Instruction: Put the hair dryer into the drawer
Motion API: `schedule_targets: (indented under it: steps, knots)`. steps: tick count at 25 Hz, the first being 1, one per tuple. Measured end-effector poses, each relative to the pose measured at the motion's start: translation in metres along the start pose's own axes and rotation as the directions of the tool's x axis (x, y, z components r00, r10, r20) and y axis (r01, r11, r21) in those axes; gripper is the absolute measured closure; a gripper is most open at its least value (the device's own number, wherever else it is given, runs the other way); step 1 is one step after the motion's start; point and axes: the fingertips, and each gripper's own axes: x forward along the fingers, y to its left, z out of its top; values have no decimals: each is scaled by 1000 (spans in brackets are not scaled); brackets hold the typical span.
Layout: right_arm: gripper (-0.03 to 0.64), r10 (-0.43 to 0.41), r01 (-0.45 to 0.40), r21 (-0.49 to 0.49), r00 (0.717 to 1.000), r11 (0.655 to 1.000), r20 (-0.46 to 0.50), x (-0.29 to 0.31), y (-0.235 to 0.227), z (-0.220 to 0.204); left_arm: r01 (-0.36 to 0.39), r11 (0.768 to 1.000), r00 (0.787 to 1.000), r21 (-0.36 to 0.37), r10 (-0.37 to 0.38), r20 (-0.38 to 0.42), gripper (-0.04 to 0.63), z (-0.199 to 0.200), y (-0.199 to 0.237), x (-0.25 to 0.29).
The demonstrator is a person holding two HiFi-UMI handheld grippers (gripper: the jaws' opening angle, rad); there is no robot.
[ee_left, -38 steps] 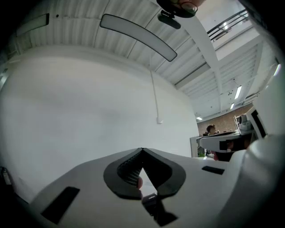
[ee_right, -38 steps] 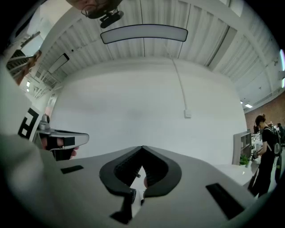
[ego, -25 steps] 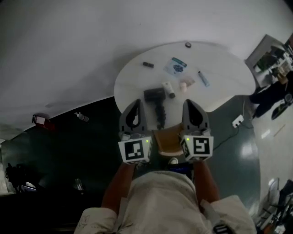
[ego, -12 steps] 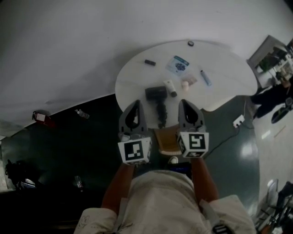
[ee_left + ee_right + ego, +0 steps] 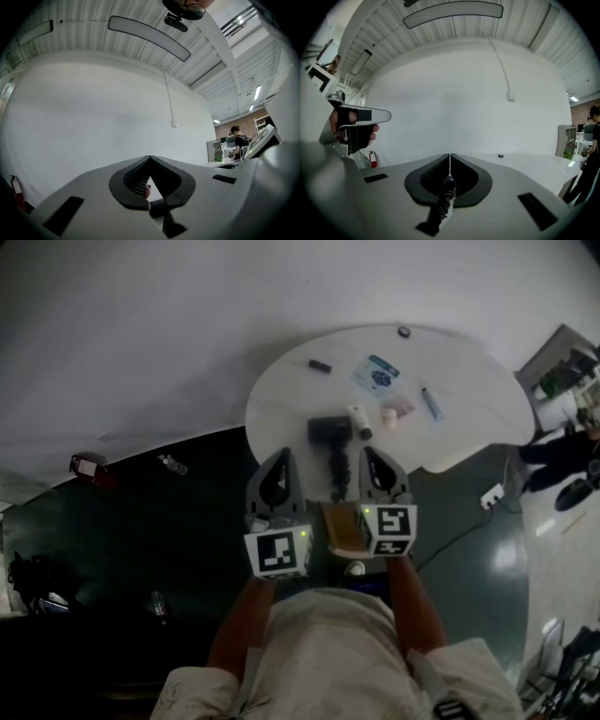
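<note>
Left tool [image 5: 283,456] and right tool [image 5: 368,454] both pinched together, empty; hair dryer [image 5: 328,429] lies on the tabletop [image 5: 291,409] at their 12 o'clock, so arriving unopened likely shoves it instead of gripping.

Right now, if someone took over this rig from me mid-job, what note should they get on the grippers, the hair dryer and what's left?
Left gripper: jaws together, empty.
Right gripper: jaws together, empty.
Hair dryer: lies untouched on the round white table. Its handle points toward the person and, in the head view, ends between the two grippers.
Done: nothing yet.
Left: open a gripper, grasp the dryer and put it in the drawer. No drawer is clearly visible. A tan thing below the table's near edge may be it, but I cannot tell.
</note>
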Motion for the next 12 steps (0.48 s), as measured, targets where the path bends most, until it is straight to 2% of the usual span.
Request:
schedule_targets:
  steps: [7,12]
  knots:
    - [607,32,-32,4,997,999,-72,16,13,-27,-21,1000,1000,4,21,-3,594,-2,8,-7]
    - [560,51,-48,30,990,998,-134,28,16,-44,-45,999,999,1,45,-6,594,-2,16,-12]
